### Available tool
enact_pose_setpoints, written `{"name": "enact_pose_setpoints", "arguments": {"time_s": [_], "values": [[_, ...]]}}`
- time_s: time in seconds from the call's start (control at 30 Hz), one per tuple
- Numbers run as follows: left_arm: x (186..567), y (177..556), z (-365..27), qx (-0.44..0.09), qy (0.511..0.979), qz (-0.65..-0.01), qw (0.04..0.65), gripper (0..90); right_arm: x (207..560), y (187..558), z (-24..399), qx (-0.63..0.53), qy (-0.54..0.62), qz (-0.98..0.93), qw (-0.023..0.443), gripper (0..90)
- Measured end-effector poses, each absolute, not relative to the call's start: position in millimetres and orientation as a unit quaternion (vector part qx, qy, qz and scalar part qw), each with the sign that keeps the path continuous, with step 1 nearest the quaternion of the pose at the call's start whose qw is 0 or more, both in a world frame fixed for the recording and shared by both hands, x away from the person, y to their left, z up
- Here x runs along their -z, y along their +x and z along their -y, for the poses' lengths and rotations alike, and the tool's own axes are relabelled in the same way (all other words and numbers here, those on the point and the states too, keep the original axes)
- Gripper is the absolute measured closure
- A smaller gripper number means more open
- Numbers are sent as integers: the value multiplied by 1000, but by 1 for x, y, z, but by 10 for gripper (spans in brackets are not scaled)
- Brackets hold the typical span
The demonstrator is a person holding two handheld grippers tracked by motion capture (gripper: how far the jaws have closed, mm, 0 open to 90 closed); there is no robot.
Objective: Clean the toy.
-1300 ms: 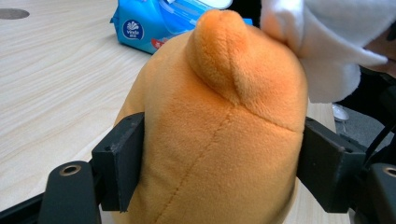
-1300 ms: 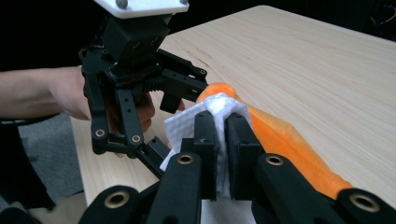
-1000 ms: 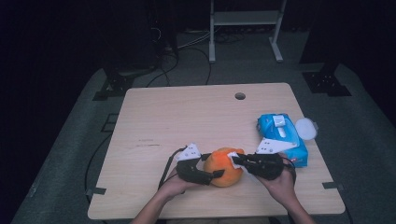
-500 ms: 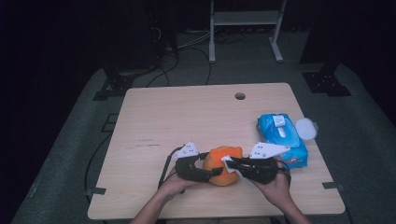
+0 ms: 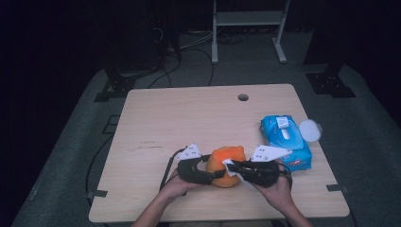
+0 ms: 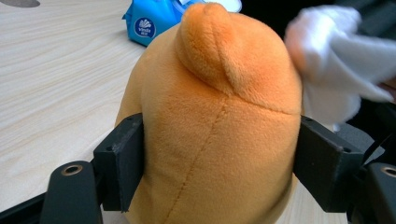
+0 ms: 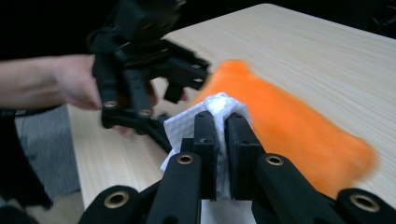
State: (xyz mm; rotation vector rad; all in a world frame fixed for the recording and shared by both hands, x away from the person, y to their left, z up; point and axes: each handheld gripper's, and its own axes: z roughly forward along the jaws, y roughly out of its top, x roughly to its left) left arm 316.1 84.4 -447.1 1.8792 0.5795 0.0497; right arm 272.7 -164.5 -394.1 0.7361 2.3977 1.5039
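Plush toy [image 5: 226, 165] near the table's [image 5: 189, 118] front edge is pinched by left gripper [image 5: 213, 173]; white wipe [image 5: 235, 169], clamped in right gripper [image 5: 236, 166], is pressed against its right side.

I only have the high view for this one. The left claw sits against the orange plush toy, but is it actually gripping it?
Observer: Yes. In the left gripper view the left claw has both pads pressed into the sides of the orange plush toy.
Operator: And the white thing at the right claw?
Observer: A white wipe, pinched between the right claw jaws, which are nearly shut.
Operator: Is the wipe touching the toy?
Observer: Yes, it lies against the toy's upper side.
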Motion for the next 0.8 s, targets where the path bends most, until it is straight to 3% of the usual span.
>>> {"name": "enact_pose_setpoints", "arguments": {"time_s": [0.4,0.63,0.8], "values": [[449,315,-88,-17,798,-229,557,269,402,290,204,-503,317,-794,125,830],[449,315,-89,-18,797,-237,555,256,397,275,179,-516,270,-806,108,829],[448,313,-88,-24,801,-222,555,285,398,279,185,-518,276,-803,108,830]]}}
